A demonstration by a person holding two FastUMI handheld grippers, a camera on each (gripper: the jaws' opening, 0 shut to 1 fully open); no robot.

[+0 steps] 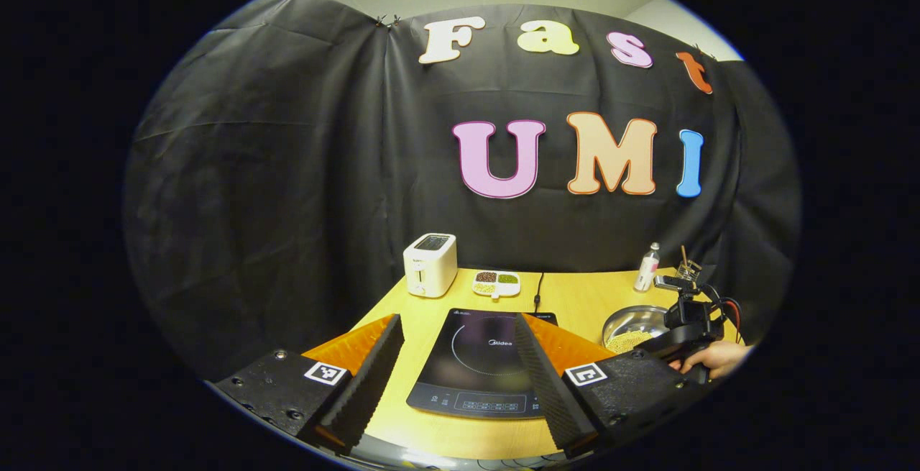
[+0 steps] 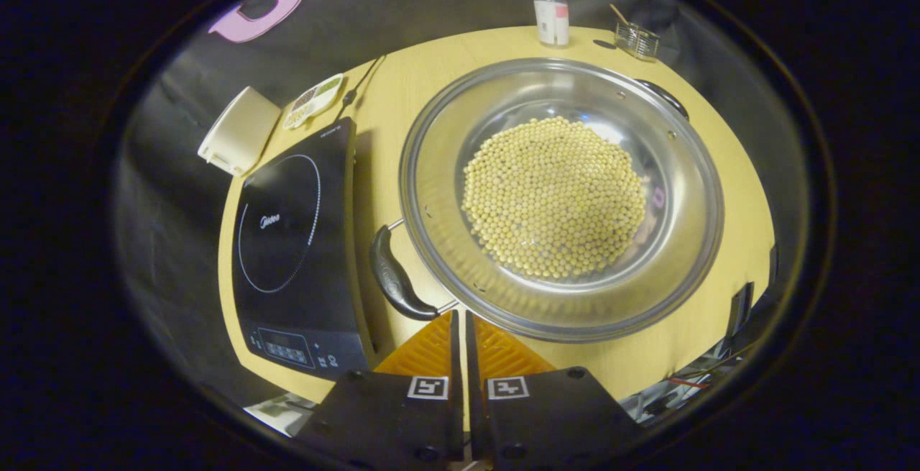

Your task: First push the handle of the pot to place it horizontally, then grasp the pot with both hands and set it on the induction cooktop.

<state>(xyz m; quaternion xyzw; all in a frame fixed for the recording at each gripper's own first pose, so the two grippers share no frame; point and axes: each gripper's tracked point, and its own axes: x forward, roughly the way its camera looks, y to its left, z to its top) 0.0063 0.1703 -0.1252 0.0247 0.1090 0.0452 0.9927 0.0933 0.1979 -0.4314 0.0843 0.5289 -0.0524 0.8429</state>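
Note:
A wide steel pot (image 2: pixel 690 190) holding yellow beans (image 2: pixel 553 198) stands on the wooden table, right of the black induction cooktop (image 2: pixel 295 241). One black pot handle (image 2: pixel 394 277) lies along the rim on the cooktop side; a second handle (image 2: pixel 665 97) shows at the far rim. My right gripper (image 2: pixel 460 316) is shut with nothing in it, tips just beside the near handle's end and the rim. My left gripper (image 1: pixel 458 323) is open above the cooktop (image 1: pixel 474 363) at the table's front. From there the pot (image 1: pixel 632 327) is off to the right, under the right gripper (image 1: pixel 683 331) and a hand (image 1: pixel 715 357).
A white toaster (image 1: pixel 430 264) and a small divided dish (image 1: pixel 496 282) stand at the back, with the cooktop's cord (image 1: pixel 537 291). A small bottle (image 2: pixel 551 14) and a glass jar (image 2: pixel 636 39) sit beyond the pot. Bare table (image 2: pixel 388 90) lies behind the cooktop.

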